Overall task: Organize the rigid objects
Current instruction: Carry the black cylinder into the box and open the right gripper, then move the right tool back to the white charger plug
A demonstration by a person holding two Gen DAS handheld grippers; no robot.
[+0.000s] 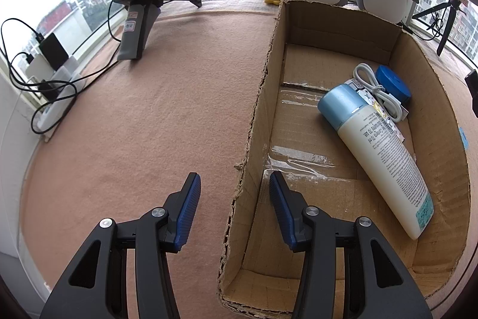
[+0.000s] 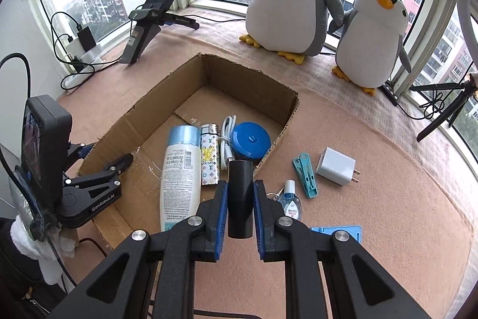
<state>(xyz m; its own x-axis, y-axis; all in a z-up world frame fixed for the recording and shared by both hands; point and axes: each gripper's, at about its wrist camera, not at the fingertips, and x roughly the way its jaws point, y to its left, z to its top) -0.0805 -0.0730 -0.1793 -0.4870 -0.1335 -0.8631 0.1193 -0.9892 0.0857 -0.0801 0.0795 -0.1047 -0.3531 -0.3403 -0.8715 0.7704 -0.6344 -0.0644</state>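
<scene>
The right tool point(image 2: 240, 199) grips a black cylinder point(image 2: 240, 193) above the near corner of the cardboard box point(image 2: 143, 121), where a lotion bottle point(image 2: 178, 172), lighter point(image 2: 210, 160), cable point(image 2: 226, 136) and blue case point(image 2: 250, 141) already lie. The left tool point(image 1: 234, 193), jaws wide and empty, straddles the box's torn wall. Released here, the cylinder could strike the rim, apparently just below it, and roll onto the desk point(image 2: 373, 169).

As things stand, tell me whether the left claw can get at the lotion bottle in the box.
Probably yes. The left claw is open and straddles the box wall, and the lotion bottle lies uncovered inside the open-topped box.
</scene>
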